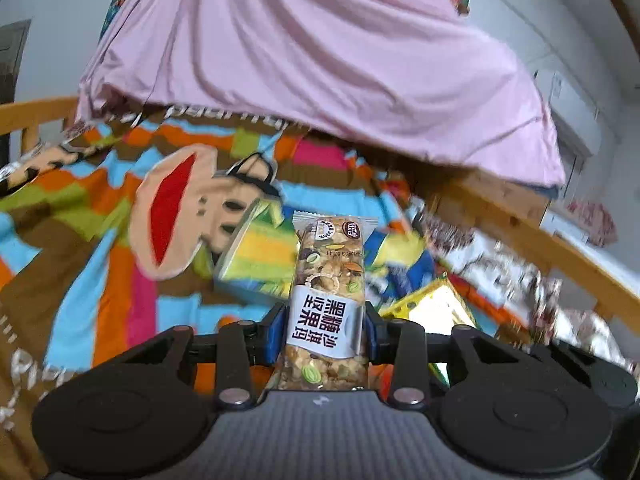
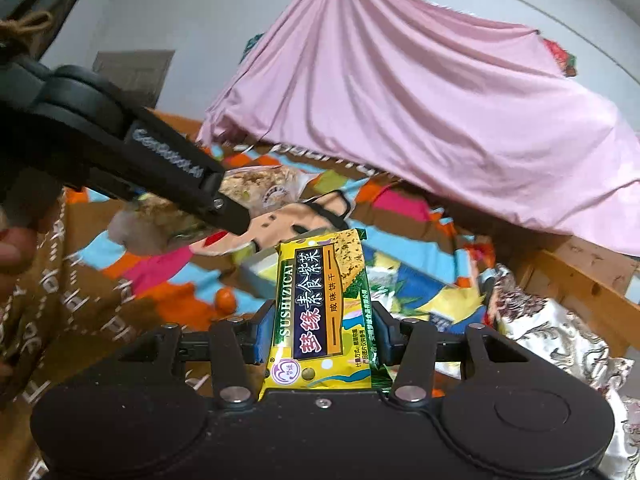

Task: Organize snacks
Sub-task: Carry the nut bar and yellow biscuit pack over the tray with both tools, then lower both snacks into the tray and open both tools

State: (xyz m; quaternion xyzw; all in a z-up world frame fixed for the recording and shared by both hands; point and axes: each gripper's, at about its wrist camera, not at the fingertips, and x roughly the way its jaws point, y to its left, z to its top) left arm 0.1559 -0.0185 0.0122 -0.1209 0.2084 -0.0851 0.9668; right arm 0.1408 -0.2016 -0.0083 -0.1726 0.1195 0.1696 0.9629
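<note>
Patchwork bed [image 1: 100, 240] beneath us, both tongs loaded.
Left tongs [image 1: 326, 320] pinch nut bar [image 1: 328, 280], right tongs [image 2: 322, 332] pinch cracker packet [image 2: 320, 300]; both lie lengthwise, pointing ahead.

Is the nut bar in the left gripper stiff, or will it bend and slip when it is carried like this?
The nut bar probably stays stiff: it juts straight out from the left gripper without sagging. Its glossy clear wrapper may be slippery, so it could slide between the pads. The pressed nuts and seeds look brittle; a hard squeeze might crumble them.
</note>
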